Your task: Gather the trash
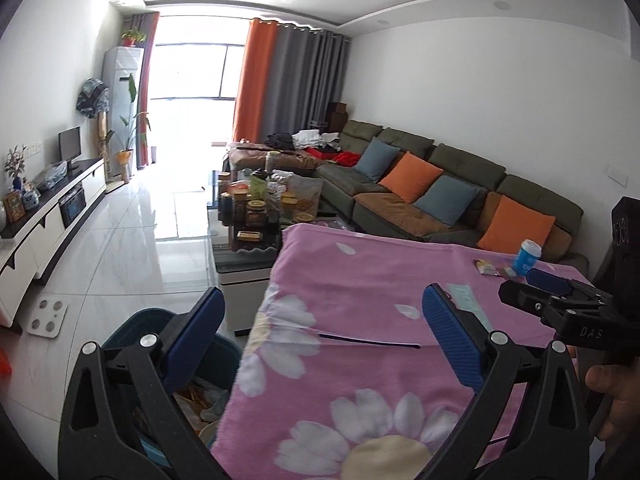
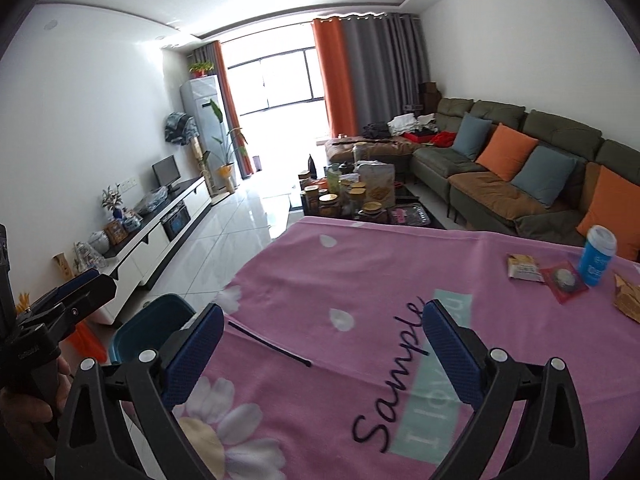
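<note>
A pink flowered blanket (image 1: 360, 280) covers the table. Trash lies at its far right: a blue cup (image 2: 598, 256), a tan wrapper (image 2: 524, 268), a red wrapper (image 2: 566, 280) and a brown crumpled wrapper (image 2: 628, 296). The cup (image 1: 528, 256) and a wrapper (image 1: 486, 266) also show in the left wrist view. A thin black strip (image 2: 268, 344) lies on the blanket near the left edge. A teal bin (image 1: 136, 328) holding scraps stands on the floor by the table's left side. My left gripper (image 1: 324, 332) hangs open and empty over the table edge and bin. My right gripper (image 2: 324, 336) is open and empty above the blanket.
A low coffee table (image 2: 360, 200) crowded with jars stands beyond the table. A green sofa (image 2: 500, 184) with cushions runs along the right wall. A TV cabinet (image 2: 160, 232) lines the left wall. White tiled floor (image 1: 132, 240) lies between them. A white scale (image 1: 46, 316) sits on the floor.
</note>
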`<state>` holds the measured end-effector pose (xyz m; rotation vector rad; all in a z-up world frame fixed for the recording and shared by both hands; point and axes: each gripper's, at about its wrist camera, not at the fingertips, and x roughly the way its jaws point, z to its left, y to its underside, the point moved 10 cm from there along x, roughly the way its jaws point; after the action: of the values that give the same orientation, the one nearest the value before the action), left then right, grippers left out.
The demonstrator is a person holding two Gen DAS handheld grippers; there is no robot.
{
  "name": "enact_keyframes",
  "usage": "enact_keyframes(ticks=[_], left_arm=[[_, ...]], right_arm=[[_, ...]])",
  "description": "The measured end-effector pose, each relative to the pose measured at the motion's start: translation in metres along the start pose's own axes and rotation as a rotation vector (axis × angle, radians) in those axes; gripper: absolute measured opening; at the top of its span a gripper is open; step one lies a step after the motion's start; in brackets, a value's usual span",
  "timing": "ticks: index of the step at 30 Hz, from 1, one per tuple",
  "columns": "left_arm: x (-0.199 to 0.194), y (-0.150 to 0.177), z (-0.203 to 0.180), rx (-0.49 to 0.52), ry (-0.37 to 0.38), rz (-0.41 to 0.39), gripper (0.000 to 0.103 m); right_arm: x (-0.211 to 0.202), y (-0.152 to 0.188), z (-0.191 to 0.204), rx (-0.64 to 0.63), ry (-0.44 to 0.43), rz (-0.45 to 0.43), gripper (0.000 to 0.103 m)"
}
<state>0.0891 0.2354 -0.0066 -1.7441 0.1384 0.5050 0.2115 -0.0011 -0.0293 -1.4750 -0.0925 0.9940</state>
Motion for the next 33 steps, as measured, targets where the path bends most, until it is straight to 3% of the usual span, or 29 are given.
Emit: enact_keyframes(ticks=[8, 15, 25, 33], left_arm=[[0.002, 0.011, -0.091, 0.113, 0.093, -0.018, 0.097], [-0.014, 0.026, -0.152, 0.201, 0.166, -0.052, 0.097], [-0.038, 0.031, -0.169, 0.209, 0.192, -0.112, 0.097], [-0.059, 0.028, -0.161, 0.191, 0.189, -0.183, 0.097]], right_arm=[[-0.049, 0.019, -0.056, 0.055, 0.150, -0.066, 0.096], [-0.090, 0.036, -0.073, 0.061, 0.250, -0.120, 0.096], [-0.147, 0.056, -0.085, 0.083, 0.366, -0.222, 0.096], [-0.183, 0.058, -0.071, 0.060, 0.419, -0.317, 0.096]])
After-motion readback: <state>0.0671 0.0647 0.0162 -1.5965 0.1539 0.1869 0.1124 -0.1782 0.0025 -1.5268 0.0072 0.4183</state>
